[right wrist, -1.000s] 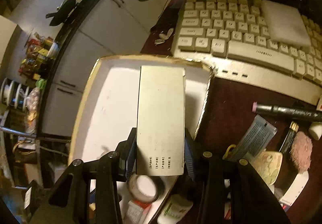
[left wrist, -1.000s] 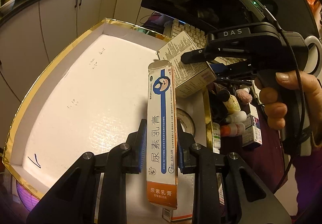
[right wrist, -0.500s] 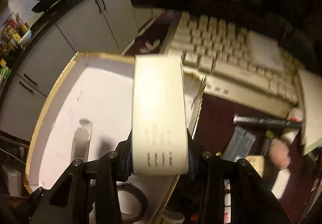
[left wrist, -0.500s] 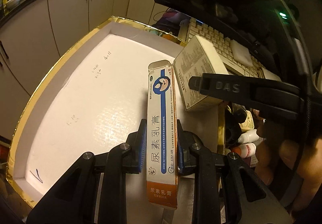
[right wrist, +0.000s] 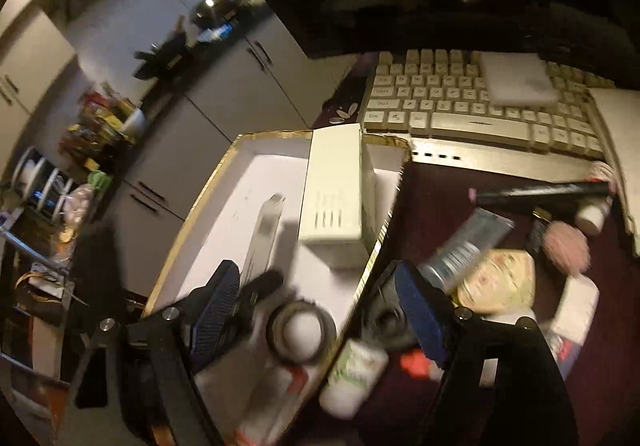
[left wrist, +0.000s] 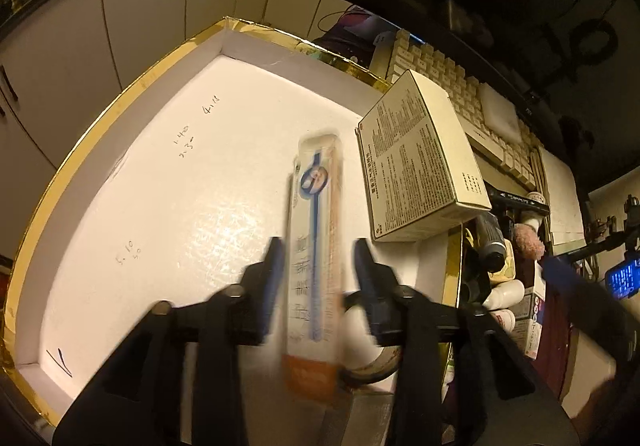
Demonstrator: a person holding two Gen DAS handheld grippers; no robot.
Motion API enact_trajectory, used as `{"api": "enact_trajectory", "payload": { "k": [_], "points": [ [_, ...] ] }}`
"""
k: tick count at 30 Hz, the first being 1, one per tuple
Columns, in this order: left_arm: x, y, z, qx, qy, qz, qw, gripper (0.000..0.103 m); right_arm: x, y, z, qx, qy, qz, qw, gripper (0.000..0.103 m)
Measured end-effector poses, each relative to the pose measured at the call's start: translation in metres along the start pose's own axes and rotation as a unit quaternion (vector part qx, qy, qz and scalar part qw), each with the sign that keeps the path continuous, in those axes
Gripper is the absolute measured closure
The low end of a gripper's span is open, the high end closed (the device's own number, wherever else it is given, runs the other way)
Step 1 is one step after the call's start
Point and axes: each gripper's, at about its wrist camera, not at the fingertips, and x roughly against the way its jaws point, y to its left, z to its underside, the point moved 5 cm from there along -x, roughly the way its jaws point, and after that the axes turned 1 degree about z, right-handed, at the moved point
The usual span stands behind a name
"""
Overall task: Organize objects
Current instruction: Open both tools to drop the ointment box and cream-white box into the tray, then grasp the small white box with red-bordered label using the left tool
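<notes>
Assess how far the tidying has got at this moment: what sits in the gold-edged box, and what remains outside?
Done: the cream carton lies in the gold-edged box by its right wall, clear of the open right claw.

In hand: the left claw has just been opening; the ointment box lies between its pads, seemingly released.

Left: the bottle, tube, brush and marker wait on the desk.

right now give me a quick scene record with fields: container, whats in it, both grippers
container: gold-rimmed white shallow box
contents: long white-and-blue carton with orange end, cream rectangular carton with fine print by the right wall, roll of dark tape
left gripper: jaws just opened, long carton between them, pads clear of it
right gripper: jaws just opened wide, nothing between them, cream carton released ahead
outside box: beige keyboard
</notes>
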Motion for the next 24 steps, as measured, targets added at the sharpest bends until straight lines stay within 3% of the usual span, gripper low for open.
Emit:
{"api": "enact_trajectory", "payload": {
  "k": [2, 5, 8, 16, 20, 24],
  "points": [
    [0.0, 0.001, 0.0, 0.008, 0.003, 0.001, 1.0, 0.046, 0.014, -0.005, 0.013, 0.007, -0.014, -0.01, 1.0, 0.022],
    [0.001, -0.006, -0.001, 0.005, 0.004, -0.003, 1.0, 0.044, 0.036, -0.02, 0.035, 0.01, -0.032, -0.012, 0.999, 0.022],
    [0.003, -0.018, -0.005, 0.0, 0.002, 0.0, 1.0, 0.032, 0.051, -0.04, 0.055, 0.014, -0.051, -0.005, 0.999, 0.022],
    [0.007, -0.039, -0.001, -0.01, -0.005, 0.043, 0.999, 0.032, 0.094, -0.085, 0.098, -0.001, -0.134, 0.024, 0.991, 0.022],
    [0.025, -0.04, 0.013, 0.0, -0.014, 0.091, 0.9957, 0.032, 0.115, -0.107, 0.113, 0.006, -0.194, 0.063, 0.979, 0.021],
    [0.048, -0.061, 0.04, -0.052, -0.015, 0.133, 0.9896, 0.032, 0.119, -0.127, 0.119, 0.01, -0.226, 0.094, 0.969, 0.02]
  ]
}}
